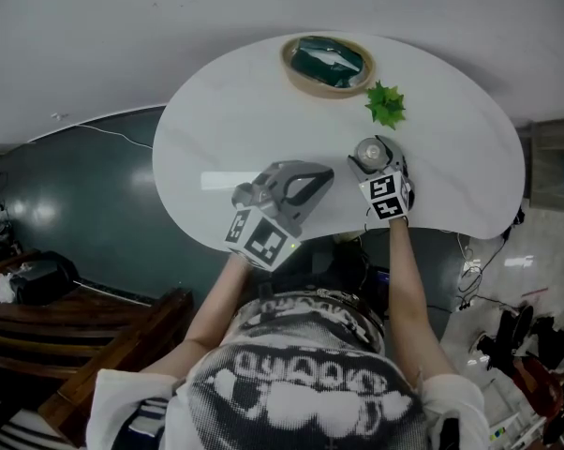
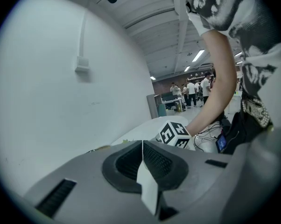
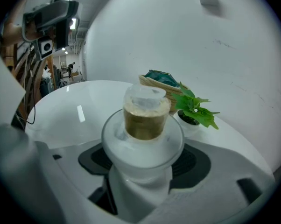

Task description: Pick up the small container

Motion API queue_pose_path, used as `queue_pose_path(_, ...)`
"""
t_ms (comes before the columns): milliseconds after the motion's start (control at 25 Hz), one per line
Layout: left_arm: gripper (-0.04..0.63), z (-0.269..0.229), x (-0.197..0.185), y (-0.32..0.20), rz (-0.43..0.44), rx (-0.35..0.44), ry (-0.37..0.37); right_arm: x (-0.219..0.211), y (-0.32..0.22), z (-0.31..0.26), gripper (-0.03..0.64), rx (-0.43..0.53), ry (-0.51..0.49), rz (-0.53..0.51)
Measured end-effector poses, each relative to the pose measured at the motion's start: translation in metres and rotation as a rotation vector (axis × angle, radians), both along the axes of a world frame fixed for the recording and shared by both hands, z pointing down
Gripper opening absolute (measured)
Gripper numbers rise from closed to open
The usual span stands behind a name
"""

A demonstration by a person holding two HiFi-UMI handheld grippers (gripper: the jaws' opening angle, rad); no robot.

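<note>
White, rounded tabletop (image 1: 216, 125) seen from steeply above, set against a pale wall. At its far edge, a shallow tan bowl (image 1: 310, 86) holding something dark green (image 1: 331, 62). Just beside it, nearer the person, a small leafy green plant (image 1: 386, 104). Right gripper (image 1: 376, 162) reaches over the near edge with the small container (image 1: 369, 149) at its jaws, marker cube behind; grip not readable from this angle. Left gripper (image 1: 315, 178) is held over the tabletop well left of the container, pointing toward it, nothing visible at its tip. Both forearms extend from a patterned shirt (image 1: 301, 382).
</note>
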State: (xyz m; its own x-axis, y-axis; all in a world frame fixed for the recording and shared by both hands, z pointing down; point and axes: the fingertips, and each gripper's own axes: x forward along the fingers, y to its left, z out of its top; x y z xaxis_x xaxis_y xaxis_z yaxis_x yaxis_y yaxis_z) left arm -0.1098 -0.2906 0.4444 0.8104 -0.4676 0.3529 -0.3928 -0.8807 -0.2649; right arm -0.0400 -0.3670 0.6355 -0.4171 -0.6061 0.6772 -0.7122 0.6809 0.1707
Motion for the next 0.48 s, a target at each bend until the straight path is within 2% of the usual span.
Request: queue_pose_path(480,0.006,0.002,0.001,0.005,0.033,0.006,0.006,0.004,0.005,-0.040,0.342,0.068,-0.059,0.048)
